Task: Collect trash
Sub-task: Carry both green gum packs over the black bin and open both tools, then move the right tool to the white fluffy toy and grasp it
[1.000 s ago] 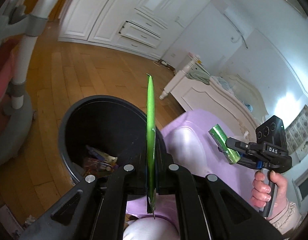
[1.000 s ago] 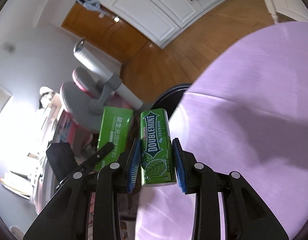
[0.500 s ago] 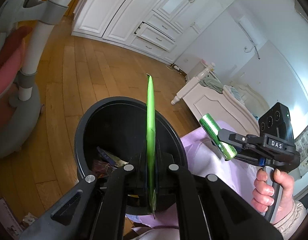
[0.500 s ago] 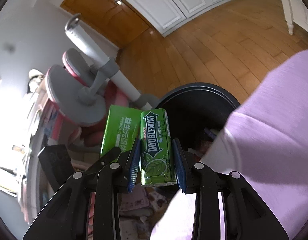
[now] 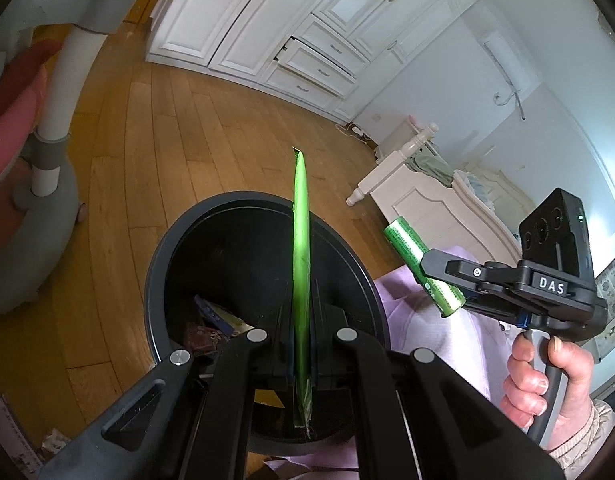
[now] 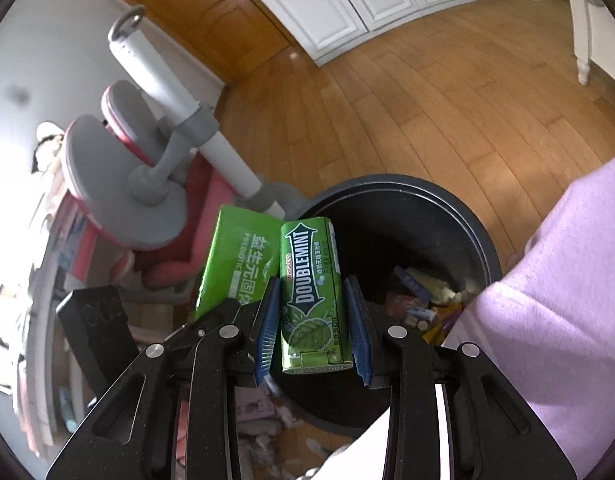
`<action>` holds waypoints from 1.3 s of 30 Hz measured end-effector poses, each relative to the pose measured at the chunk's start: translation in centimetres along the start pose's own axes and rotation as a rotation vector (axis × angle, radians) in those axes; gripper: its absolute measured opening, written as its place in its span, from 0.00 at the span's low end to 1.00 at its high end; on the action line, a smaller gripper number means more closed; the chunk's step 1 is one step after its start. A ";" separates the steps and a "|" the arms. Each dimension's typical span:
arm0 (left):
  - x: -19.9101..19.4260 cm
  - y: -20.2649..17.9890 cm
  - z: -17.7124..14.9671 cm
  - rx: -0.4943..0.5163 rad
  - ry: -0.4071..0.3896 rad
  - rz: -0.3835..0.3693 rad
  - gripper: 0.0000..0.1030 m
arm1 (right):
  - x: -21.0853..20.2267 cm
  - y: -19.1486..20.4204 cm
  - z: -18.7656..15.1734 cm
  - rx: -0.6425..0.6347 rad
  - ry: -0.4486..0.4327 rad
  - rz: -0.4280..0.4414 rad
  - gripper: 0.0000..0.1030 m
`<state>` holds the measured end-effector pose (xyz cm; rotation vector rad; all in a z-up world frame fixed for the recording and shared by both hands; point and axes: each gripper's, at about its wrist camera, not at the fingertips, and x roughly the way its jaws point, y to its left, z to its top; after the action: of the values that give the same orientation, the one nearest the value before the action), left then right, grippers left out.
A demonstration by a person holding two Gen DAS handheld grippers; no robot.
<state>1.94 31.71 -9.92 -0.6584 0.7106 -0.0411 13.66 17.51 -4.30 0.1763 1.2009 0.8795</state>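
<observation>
You are gripping a flat green packet [image 5: 300, 264] edge-on in your left tongs [image 5: 301, 344], the pads squeezed tight against both of its faces, and it is standing upright directly over the open mouth of the black bin [image 5: 159, 276]. In your right tongs [image 6: 312, 320] you are clamping a green gum pack [image 6: 310, 292] between the blue pads [image 6: 267, 320], its printed face turned toward the camera; in the right wrist view it is hanging at the near left edge of the bin's mouth, with the packet just beside it on the left. Seen from the left wrist, the gum pack [image 5: 423, 266] is sitting off to the right of the bin's rim, over the purple cloth [image 5: 427, 332], so it looks less squarely above the opening than the packet does. You are at the drop step: both pieces are lifted and brought to the bin, and neither is released yet. The next move calls for letting the packet go first, since it is already centred, then nudging the gum pack further over the opening before loosening that grip, or it may bounce off the rim onto the cloth. Down in the bin, some wrappers [image 6: 419, 292] are already lying at the bottom. Beyond it, the wooden floor [image 5: 155, 128] is running out to the white cupboards [image 5: 291, 32].
</observation>
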 end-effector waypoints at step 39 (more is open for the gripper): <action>-3.3 -11.3 -7.0 0.020 -0.233 0.196 0.91 | -11.3 -4.9 -5.1 0.058 -0.246 -0.008 0.71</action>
<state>-2.84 19.66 -5.49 -0.5610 0.5459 0.2064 10.78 5.00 -0.65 0.3165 0.9971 0.7915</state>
